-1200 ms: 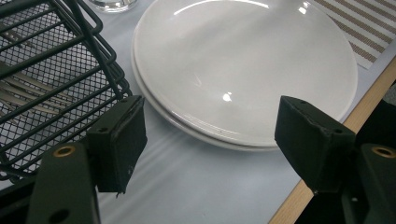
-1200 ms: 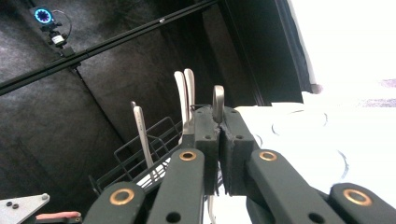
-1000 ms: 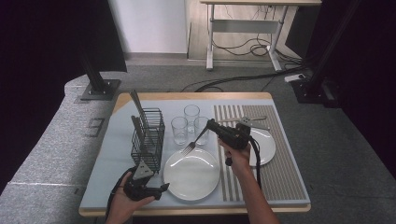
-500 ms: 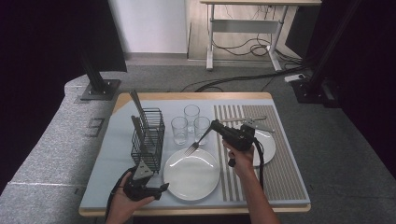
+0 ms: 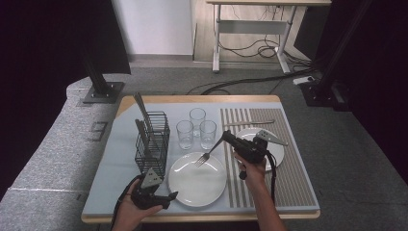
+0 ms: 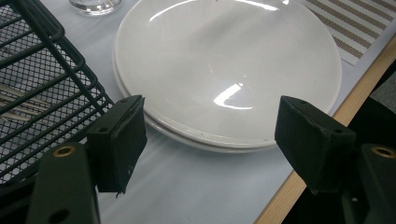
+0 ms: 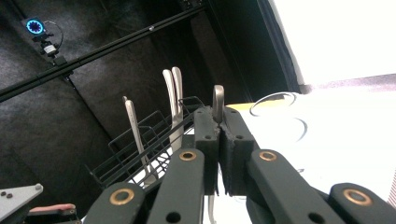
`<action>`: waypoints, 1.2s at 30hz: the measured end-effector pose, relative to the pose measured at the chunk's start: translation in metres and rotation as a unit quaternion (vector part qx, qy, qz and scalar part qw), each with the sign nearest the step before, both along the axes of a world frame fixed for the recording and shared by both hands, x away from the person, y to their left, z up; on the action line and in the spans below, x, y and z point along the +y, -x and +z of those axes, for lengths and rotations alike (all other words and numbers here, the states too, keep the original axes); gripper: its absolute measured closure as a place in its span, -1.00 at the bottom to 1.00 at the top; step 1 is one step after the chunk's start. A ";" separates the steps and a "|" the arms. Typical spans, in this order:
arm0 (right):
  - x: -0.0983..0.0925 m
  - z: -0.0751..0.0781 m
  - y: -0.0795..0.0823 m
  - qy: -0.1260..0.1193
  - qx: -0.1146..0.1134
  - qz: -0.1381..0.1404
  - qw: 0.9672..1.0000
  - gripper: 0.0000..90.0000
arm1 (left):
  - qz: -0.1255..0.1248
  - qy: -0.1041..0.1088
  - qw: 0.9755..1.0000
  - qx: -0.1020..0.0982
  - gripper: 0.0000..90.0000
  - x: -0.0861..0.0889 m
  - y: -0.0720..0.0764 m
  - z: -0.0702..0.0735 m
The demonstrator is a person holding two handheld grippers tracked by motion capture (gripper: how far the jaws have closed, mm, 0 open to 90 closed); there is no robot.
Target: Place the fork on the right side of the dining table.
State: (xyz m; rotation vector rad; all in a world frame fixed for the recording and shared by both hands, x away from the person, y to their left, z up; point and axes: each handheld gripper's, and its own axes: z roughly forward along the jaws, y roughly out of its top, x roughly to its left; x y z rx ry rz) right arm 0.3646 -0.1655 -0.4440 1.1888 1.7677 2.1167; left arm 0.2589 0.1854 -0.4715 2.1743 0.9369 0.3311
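In the right gripper view the fork (image 7: pixel 218 101) is mostly hidden between the right tool (image 7: pixel 219 122)'s pads; only a short end shows. In the left gripper view the basket (image 6: pixel 42 79) and plate (image 6: pixel 224 70) are cut by the picture's edges. The worktop (image 7: pixel 345 116) is glare-washed.

High view: fixed cam above the person's side, looks fwd and down over the whole table (image 5: pixel 298 192), fairly far. Left gripper view: cam rides the gripper, very near, looks down at the big plate (image 6: pixel 224 74) beside the wire basket (image 6: pixel 37 93). Right gripper view: close, tilted up along closed jaws toward the basket (image 7: pixel 140 154). All three share the basket (image 5: pixel 153 142); high and left also the plate (image 5: pixel 197 179).
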 end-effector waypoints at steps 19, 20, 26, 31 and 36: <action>-0.024 -0.007 0.010 -0.010 0.000 -0.017 1.000 0.92 | 0.005 -0.006 1.000 0.000 -0.44 0.002 -0.001 -0.001; -0.026 -0.006 0.011 -0.011 -0.002 -0.019 1.000 0.92 | 0.006 -0.006 1.000 0.000 -0.44 0.002 -0.001 -0.001; -0.036 -0.009 0.015 -0.016 -0.002 -0.025 1.000 0.92 | 0.009 -0.007 1.000 -0.003 -0.44 0.002 0.000 0.001; -0.041 -0.012 0.015 -0.019 0.001 -0.029 0.999 0.92 | 0.013 -0.009 1.000 -0.003 -0.44 0.004 0.000 0.000; -0.045 -0.013 0.016 -0.022 -0.001 -0.031 0.999 0.92 | 0.015 -0.011 1.000 -0.004 -0.44 0.006 0.001 0.000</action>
